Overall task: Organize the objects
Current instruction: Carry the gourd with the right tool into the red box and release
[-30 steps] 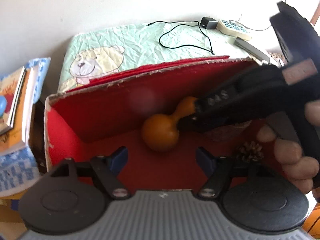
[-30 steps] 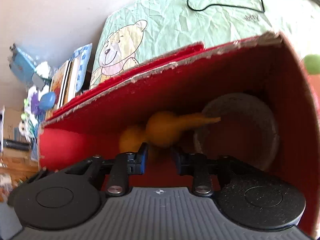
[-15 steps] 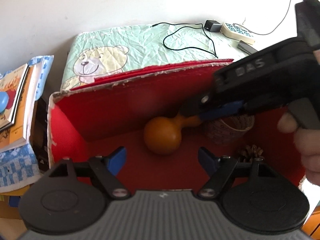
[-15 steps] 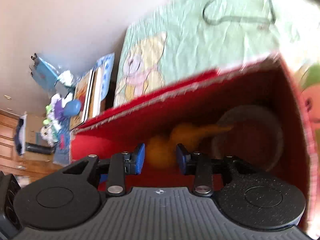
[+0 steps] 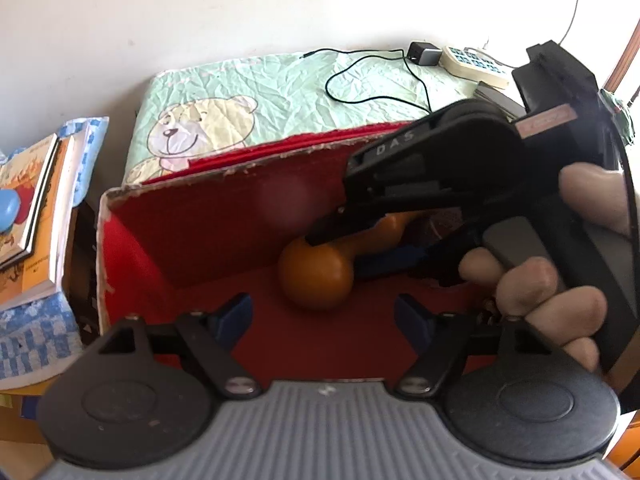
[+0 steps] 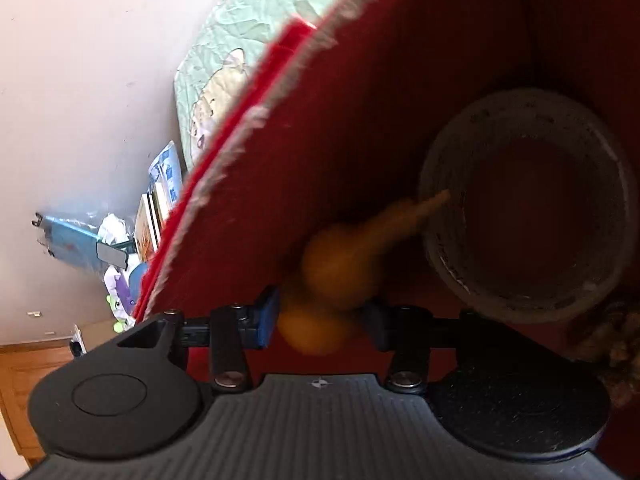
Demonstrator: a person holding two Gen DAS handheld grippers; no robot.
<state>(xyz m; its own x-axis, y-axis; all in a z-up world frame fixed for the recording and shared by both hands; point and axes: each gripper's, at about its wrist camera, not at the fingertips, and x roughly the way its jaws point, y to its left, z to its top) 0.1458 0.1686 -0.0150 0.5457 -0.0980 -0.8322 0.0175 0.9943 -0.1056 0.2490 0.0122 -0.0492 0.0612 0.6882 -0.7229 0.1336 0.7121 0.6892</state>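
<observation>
Orange gourd (image 5: 316,276) lay inside the red box (image 5: 208,216), right gripper (image 6: 320,320) fingers narrowly flanking it, grasp uncertain; left gripper (image 5: 324,316) stood wide, empty. Judged: placement nearly finished.

gourd (image 6: 340,268): blurred, neck tip only sharp part | right gripper (image 5: 360,252): fingertips hidden behind gourd, grip unclear | cup (image 5: 436,224): mostly hidden by gripper | pinecone (image 6: 612,340): blurred, cut off at right edge | books (image 5: 32,216): cut off at left edge
</observation>
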